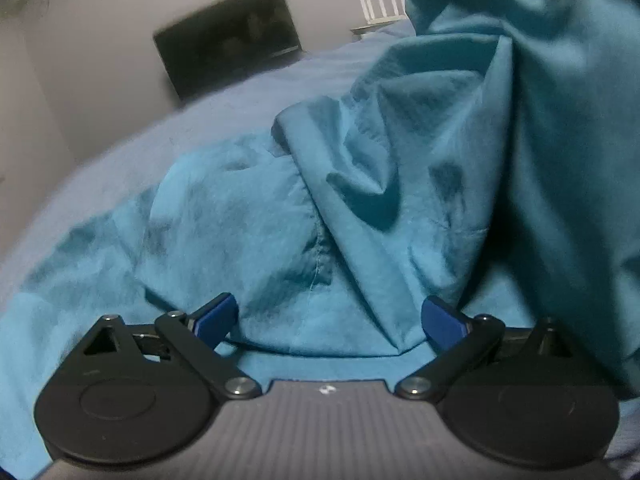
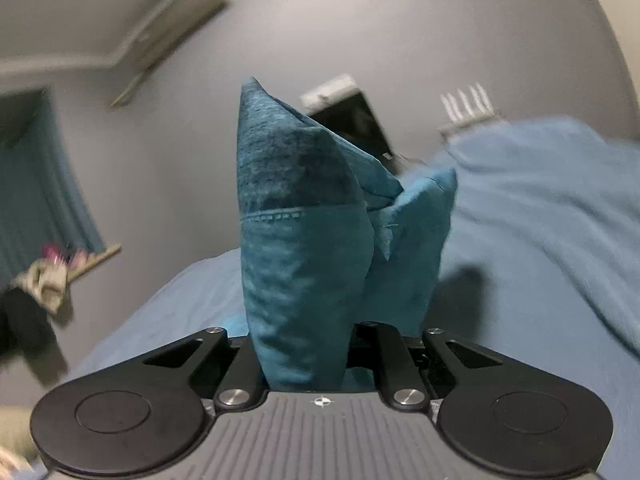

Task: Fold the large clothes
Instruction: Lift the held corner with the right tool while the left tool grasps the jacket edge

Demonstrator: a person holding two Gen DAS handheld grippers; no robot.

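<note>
Left wrist view looks down over the left gripper [image 1: 328,318], whose jaws stand wide apart with their blue pads [image 1: 216,316] clear of each other. A rumpled fold of the teal garment [image 1: 360,184] bulges up between the pads, but neither pad presses on it. That garment fills the middle and right of the frame, lying crumpled on the bed [image 1: 200,120], which is covered in a pale blue sheet, and rising in a steep drape toward the upper right corner. Beyond the bed, in the upper middle of the frame, a dark screen [image 1: 228,48] stands against the grey wall, and a white router [image 1: 384,12] with upright antennas sits to its right.

Right wrist view shows the right gripper [image 2: 308,356] with its jaws drawn narrow onto a bunched fold of the same teal garment [image 2: 300,248], which stands up out of the grip as a tall peak in the centre of the frame, a stitched hem crossing it halfway up. The bed [image 2: 540,220] slopes across the right and lower middle of this tilted picture. A teal curtain [image 2: 36,184] hangs at the left edge.
</note>
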